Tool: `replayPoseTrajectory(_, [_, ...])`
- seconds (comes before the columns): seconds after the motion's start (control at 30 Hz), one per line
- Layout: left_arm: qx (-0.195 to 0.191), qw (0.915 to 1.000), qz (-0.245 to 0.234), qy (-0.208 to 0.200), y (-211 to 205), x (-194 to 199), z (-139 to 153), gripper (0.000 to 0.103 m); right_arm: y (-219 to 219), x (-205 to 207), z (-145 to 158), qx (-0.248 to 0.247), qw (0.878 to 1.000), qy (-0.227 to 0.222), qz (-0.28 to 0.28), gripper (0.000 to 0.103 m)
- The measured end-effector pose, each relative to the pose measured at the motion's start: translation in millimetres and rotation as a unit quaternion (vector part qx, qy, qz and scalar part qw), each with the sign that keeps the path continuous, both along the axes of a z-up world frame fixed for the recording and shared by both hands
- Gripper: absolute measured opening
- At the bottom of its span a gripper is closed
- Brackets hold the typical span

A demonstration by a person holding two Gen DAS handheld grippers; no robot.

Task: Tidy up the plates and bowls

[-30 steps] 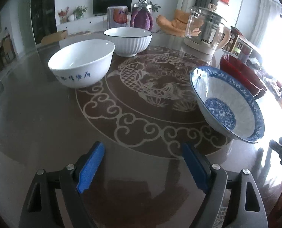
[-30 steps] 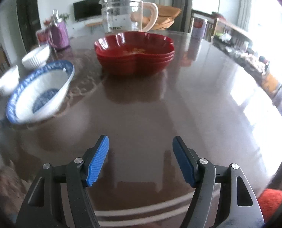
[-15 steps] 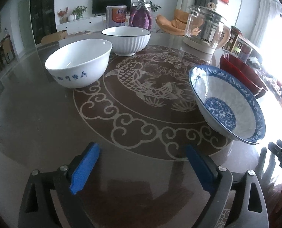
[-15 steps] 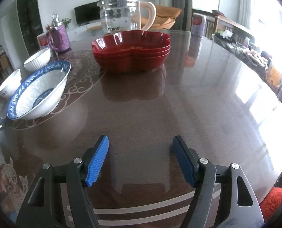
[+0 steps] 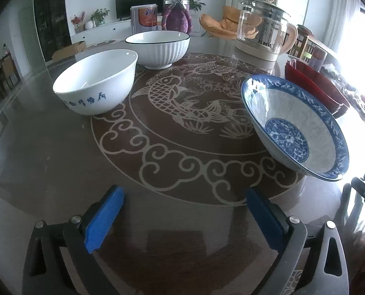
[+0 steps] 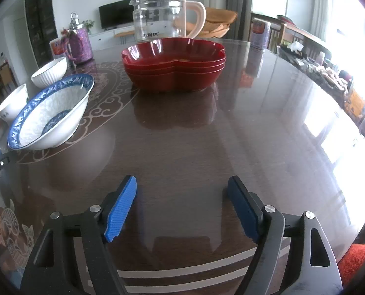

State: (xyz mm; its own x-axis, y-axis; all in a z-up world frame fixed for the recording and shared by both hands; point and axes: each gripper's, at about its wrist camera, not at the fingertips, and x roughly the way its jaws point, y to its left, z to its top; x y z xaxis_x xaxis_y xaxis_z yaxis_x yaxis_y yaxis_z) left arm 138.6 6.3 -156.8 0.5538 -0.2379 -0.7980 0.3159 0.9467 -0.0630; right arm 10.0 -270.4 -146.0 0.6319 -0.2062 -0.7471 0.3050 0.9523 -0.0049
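— What had changed since a second before?
— Both claws had spread wider. The left claw (image 5: 183, 211) and right claw (image 6: 181, 206) were opening, nothing between their pads, above the worktop (image 6: 231, 135).
— And the dishes?
— The blue-rimmed bowl (image 5: 298, 127) stood just ahead on the right of the left claw, two white bowls (image 5: 98, 81) farther back; the red plates (image 6: 173, 62) sat stacked beyond the right claw.

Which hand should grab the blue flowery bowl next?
Probably the left. Its hand-held gripper, jaws opening and empty, faces the blue-and-white patterned ceramic bowl fairly closely. The right hand-held gripper, also opening and empty, points toward the stacked red scalloped dishes instead.
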Motion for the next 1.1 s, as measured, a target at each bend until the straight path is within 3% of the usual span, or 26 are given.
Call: replayPoseTrajectory(1.1, [0.012, 0.9999, -0.002, 0.001, -2.9, 0.4, -1.2, 0.102, 0.6, 0.4, -0.1, -0.001, 1.0, 0.001, 0.0, 0.08])
